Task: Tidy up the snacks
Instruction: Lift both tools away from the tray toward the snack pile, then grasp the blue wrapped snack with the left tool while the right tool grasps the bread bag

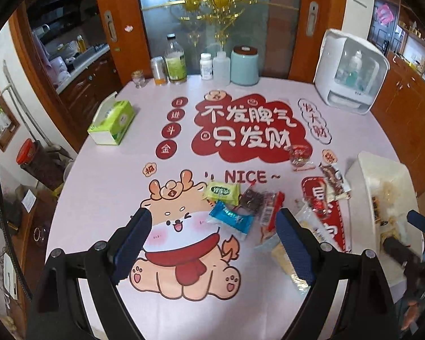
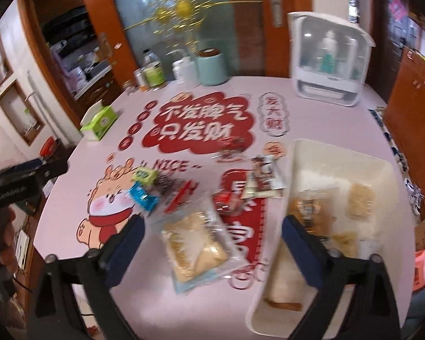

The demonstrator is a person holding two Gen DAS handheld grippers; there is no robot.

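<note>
"NICE~" on tablecloth point(image 1: 104, 170) (red letters)

One white tray point(image 2: 320, 158), one tissue box point(image 1: 112, 123), one teal canister point(image 1: 244, 66), one white dispenser cabinet point(image 1: 351, 70)

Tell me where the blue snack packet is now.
The blue snack packet lies on the table right of the cartoon deer, just below the green packet, left of the white bin.

Left gripper point(image 1: 212, 243): two matte black angular arms, each joined by round silver screws and ending in fingers point(image 1: 133, 243) faced with dark blue textured pads. Right gripper point(image 2: 212, 243): the same build, black arms with silver screws and blue-padded fingers point(image 2: 300, 249). Seen from the right wrist, the left gripper's black body carries small white lettering, too blurred to read.
</note>
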